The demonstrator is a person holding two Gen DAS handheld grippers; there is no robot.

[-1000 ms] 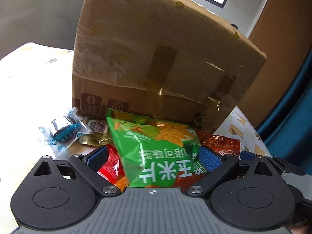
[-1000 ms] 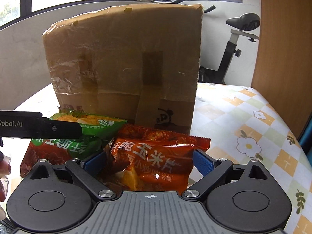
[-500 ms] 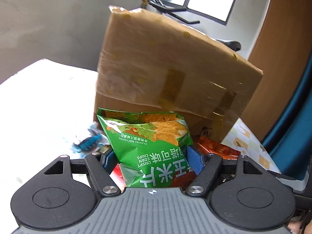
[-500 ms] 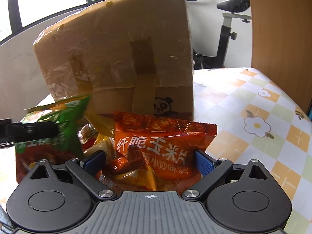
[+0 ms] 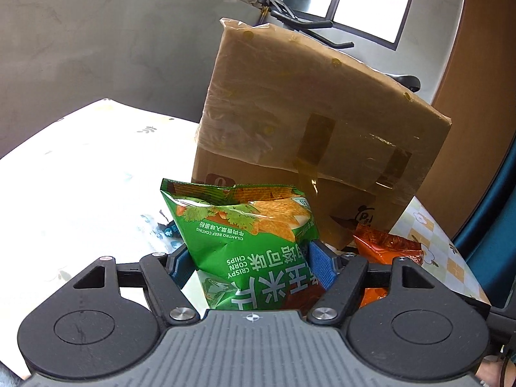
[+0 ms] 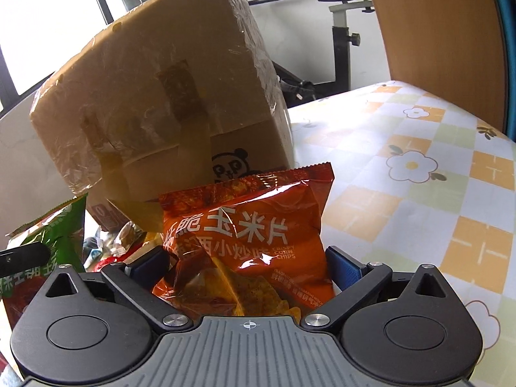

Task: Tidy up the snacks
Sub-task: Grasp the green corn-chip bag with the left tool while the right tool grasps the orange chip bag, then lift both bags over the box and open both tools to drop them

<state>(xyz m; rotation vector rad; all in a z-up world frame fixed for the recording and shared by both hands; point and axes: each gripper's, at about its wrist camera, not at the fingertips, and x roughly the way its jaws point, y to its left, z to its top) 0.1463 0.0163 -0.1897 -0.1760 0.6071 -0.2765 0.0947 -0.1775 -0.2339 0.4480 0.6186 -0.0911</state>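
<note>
Two chip bags at the taped box

Left hand-held gripper point(image 5: 251, 266) clamped on green chip bag point(image 5: 245, 242), lifted off worktop point(image 6: 419, 174). Right hand-held gripper point(image 6: 248, 262) has just been opening, jaws spread around orange chip bag point(image 6: 248, 225); cardboard box point(image 6: 167, 103) behind.

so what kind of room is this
Probably a room at home: an exercise bike by the windows, a table with a flower-print cloth, and a taped cardboard box.

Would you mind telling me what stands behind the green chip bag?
A taped cardboard box stands behind the green chip bag. The bag covers the box's lower left corner, and whatever lies behind the box is hidden.
</note>
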